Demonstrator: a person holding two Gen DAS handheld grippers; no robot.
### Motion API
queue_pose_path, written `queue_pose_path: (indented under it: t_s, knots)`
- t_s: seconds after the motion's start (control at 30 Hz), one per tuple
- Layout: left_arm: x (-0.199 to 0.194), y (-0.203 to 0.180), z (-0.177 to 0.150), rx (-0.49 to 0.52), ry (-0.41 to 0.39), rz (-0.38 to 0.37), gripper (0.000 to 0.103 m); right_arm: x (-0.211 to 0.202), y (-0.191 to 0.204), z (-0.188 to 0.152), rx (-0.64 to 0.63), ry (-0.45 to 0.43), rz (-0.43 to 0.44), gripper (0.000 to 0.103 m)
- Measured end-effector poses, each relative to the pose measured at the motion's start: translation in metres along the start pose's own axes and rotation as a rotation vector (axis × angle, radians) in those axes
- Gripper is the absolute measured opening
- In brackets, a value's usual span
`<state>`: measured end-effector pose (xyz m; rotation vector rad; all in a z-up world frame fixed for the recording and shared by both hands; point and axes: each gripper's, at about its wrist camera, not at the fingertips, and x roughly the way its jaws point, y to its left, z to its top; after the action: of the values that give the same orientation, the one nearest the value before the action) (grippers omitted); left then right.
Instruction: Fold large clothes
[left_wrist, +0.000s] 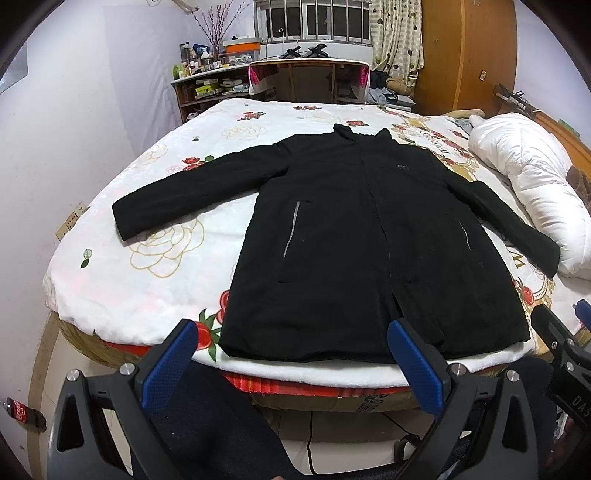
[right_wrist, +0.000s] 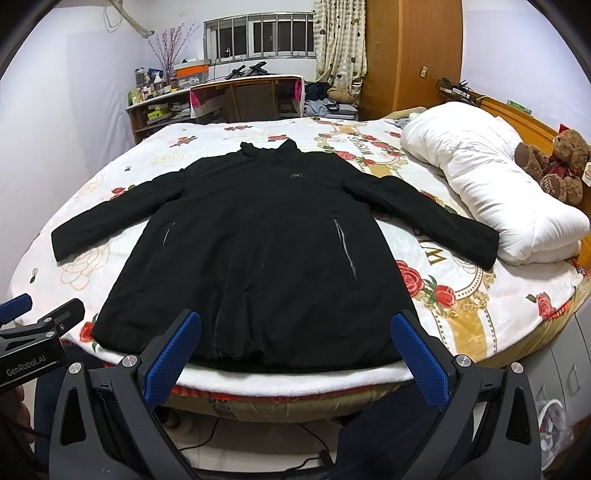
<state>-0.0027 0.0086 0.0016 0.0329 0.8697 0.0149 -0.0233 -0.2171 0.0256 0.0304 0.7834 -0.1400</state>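
A large black jacket (left_wrist: 354, 236) lies flat and face up on the flowered bed cover (left_wrist: 166, 177), collar at the far side, both sleeves spread out to the sides, hem at the near bed edge. It also shows in the right wrist view (right_wrist: 258, 251). My left gripper (left_wrist: 295, 365) is open and empty, held just in front of the hem, off the bed. My right gripper (right_wrist: 295, 362) is open and empty too, in front of the hem. Neither touches the jacket. The right gripper's side shows in the left wrist view (left_wrist: 565, 350).
A rolled white duvet (right_wrist: 491, 184) lies on the bed's right side against the right sleeve cuff, with a brown teddy bear (right_wrist: 557, 162) behind it. A desk and shelves (left_wrist: 295, 81) stand beyond the bed. A bottle (left_wrist: 22, 410) lies on the floor at left.
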Motion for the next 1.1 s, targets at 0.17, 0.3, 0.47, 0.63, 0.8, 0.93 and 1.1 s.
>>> queue_pose_path:
  t_s: [0.17, 0.3, 0.47, 0.63, 0.8, 0.93, 1.1]
  knots:
    - [-0.0003, -0.0011, 0.0002, 0.001, 0.000, 0.005, 0.103, 0.0003, -0.0004, 0.0008, 0.000, 0.000, 0.000, 0.103]
    - [0.0014, -0.0005, -0.0003, -0.002, -0.001, 0.003, 0.103, 0.0007, -0.0004, 0.0012, 0.000, 0.000, 0.000, 0.103]
    - [0.0007, 0.0002, -0.0006, -0.006, 0.002, 0.003, 0.103, -0.0002, -0.0004, 0.0005, 0.000, 0.000, 0.000, 0.103]
    - [0.0009, 0.0003, -0.0006, -0.004, 0.003, 0.006, 0.103, 0.0000, -0.0003, 0.0006, 0.000, 0.000, 0.000, 0.103]
    - [0.0004, -0.0002, -0.0010, -0.005, 0.002, 0.006, 0.103, -0.0004, -0.0003, 0.0003, -0.001, 0.000, -0.001, 0.103]
    - [0.0010, 0.0004, -0.0006, -0.004, 0.003, 0.005, 0.103, 0.0000, -0.0008, 0.0003, 0.000, 0.000, -0.001, 0.103]
    - [0.0010, 0.0012, -0.0011, -0.006, 0.004, 0.007, 0.103, 0.0002, -0.0007, 0.0004, 0.001, 0.000, -0.001, 0.103]
